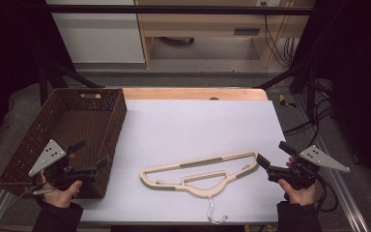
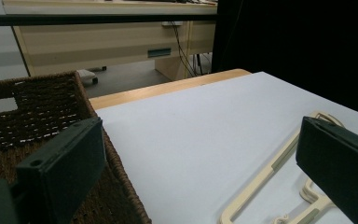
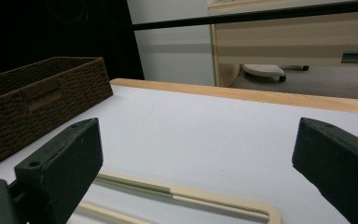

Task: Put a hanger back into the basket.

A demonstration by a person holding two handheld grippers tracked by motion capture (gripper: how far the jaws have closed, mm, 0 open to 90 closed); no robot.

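Both hands low at the near edge, grippers wide open and empty.

The left hand (image 1: 58, 192) holds the left gripper (image 1: 92, 153) near the left corner, jaws spread far apart and pointing up and to the right. The right hand (image 1: 299, 191) holds the right gripper (image 1: 274, 153) at the right side, jaws equally spread, pointing up and to the left. Dark sleeves cover both forearms. Each gripper carries a grey three-cornered plate on top.

Dark sleeves, black left gripper (image 1: 93, 153) with flat block-shaped jaws, grey three-cornered plate dotted with screw holes on top, black right gripper (image 1: 274, 153) alike, black cable trailing behind it
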